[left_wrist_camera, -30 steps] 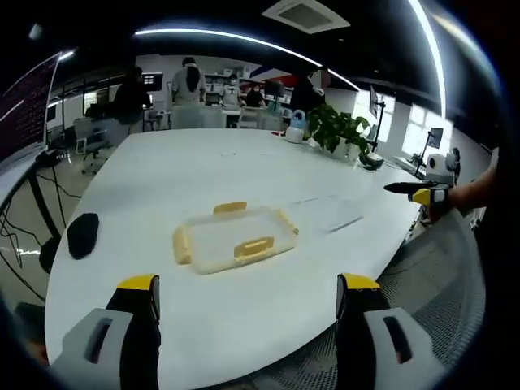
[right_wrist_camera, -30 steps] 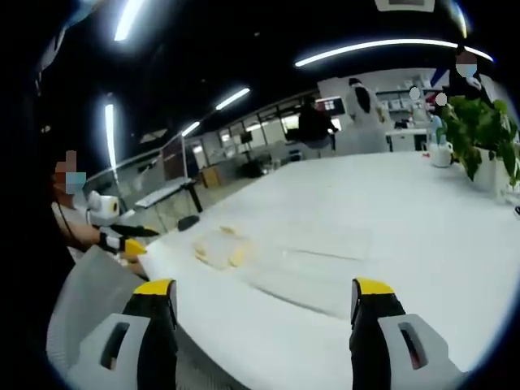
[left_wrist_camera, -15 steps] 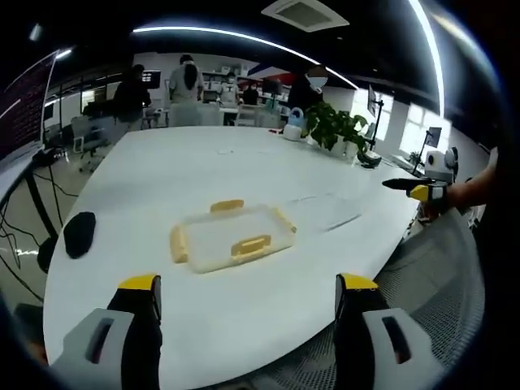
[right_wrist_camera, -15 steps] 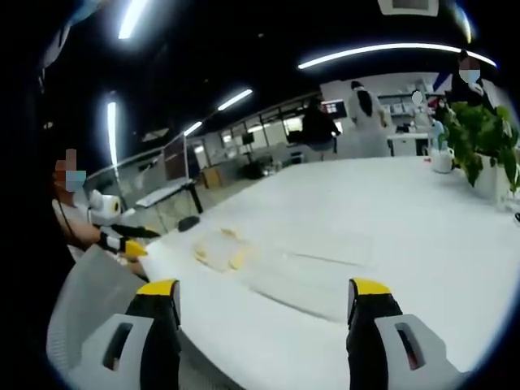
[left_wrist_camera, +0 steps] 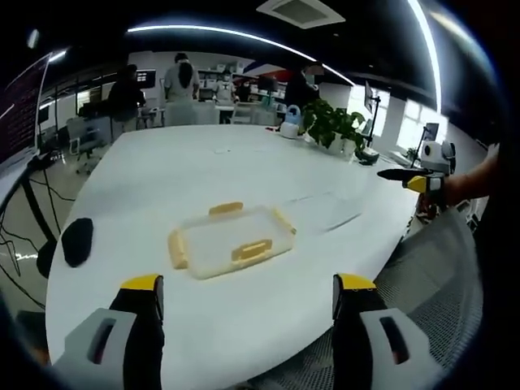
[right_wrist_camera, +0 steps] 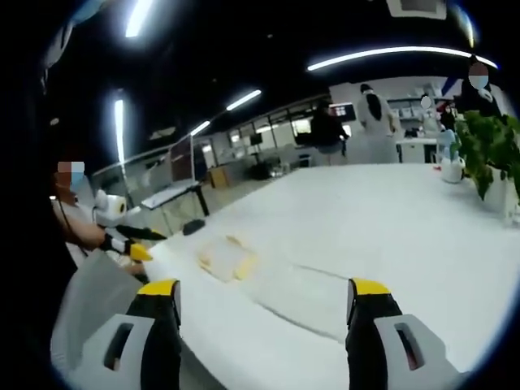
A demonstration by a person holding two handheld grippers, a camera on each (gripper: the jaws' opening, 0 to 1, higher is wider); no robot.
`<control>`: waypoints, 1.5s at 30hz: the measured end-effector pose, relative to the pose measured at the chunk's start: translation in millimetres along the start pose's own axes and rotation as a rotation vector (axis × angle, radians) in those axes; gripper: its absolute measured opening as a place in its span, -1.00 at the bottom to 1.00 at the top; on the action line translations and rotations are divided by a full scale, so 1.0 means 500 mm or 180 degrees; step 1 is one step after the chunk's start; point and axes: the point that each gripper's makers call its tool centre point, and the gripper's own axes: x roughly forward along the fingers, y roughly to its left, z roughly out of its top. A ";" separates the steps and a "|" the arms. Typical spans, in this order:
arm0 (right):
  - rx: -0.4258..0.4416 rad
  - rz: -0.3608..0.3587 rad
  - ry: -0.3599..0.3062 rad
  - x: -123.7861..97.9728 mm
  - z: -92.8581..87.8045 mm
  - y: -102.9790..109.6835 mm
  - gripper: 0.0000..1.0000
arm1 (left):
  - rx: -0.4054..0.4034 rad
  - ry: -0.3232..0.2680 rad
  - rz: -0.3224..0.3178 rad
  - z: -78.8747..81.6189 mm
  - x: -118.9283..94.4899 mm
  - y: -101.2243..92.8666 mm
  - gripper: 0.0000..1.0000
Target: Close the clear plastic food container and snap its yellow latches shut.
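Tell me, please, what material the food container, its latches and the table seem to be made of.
The container looks like clear, slightly frosted plastic: the white table shows through it. Its latches look like opaque yellow plastic with a matte finish. The table has a smooth white top, probably laminate, though this cannot be settled by sight.

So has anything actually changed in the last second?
Nothing on the table moved; only the views shifted slightly. The clear plastic food container with yellow latches lies where it was on the white table, untouched. Both hand-held grippers, left and right, stay open and empty.
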 end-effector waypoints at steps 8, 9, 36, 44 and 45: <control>-0.0023 0.0106 0.0005 0.027 0.014 0.022 0.67 | 0.0084 0.0094 -0.0109 -0.002 0.007 0.002 0.69; -0.0034 0.0122 0.0007 0.031 0.015 0.025 0.67 | 0.0080 0.0096 -0.0116 -0.001 0.008 0.004 0.69; -0.0271 0.0416 0.0166 0.133 0.031 0.085 0.59 | 0.0391 0.0361 -0.0426 -0.004 0.034 0.040 0.63; -0.0326 0.0466 0.0215 0.161 0.029 0.101 0.56 | 0.0468 0.0437 -0.0541 -0.008 0.042 0.048 0.63; -0.0327 0.0470 0.0219 0.164 0.028 0.102 0.56 | 0.0507 0.0448 -0.0554 -0.007 0.043 0.050 0.63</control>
